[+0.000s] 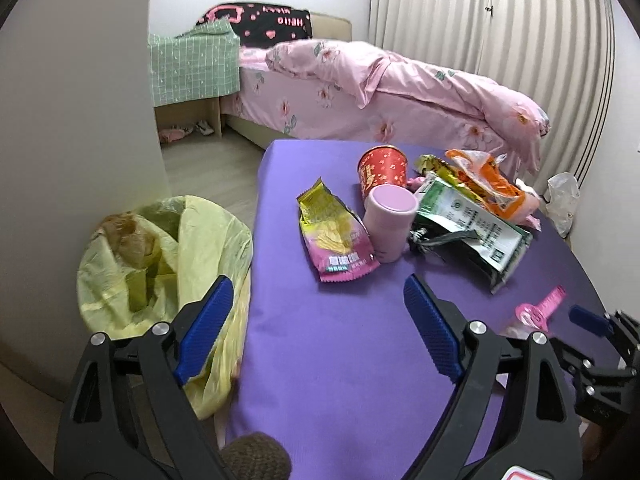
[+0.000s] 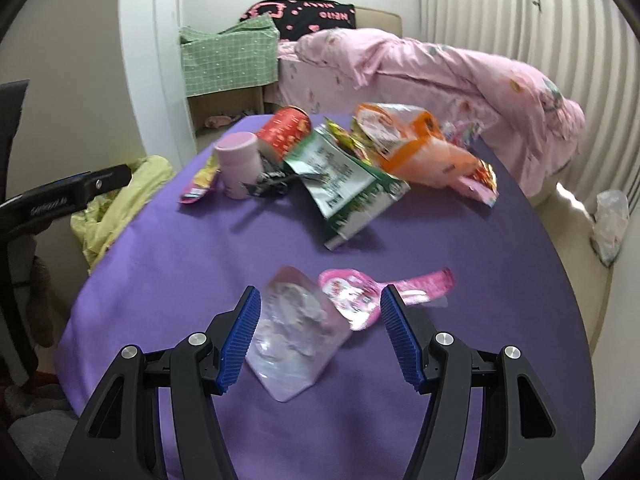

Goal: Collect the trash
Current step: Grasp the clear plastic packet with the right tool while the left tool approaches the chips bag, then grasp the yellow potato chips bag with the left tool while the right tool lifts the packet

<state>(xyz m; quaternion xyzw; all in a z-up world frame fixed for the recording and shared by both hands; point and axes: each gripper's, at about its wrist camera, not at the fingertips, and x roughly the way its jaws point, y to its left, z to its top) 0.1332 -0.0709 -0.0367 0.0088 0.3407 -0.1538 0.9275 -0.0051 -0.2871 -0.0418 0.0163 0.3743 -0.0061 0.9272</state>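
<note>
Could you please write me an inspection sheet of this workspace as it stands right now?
Surface: table under a purple cloth, mostly bare at the near side.
Job's things: pink-and-yellow snack wrapper, green-and-white packet, orange bag, red paper cup, clear pouch and pink wrapper near the front edge.
Clutter: pink jar standing upright among the wrappers.
Bin: yellow trash bag left of the table, open, some trash inside.
Grippers: left tongs open, empty, above the cloth; right tongs open around the clear pouch.
Cables: nothing seen.
Surroundings: bed with pink quilt, curtain, white plastic bag on the floor.
</note>
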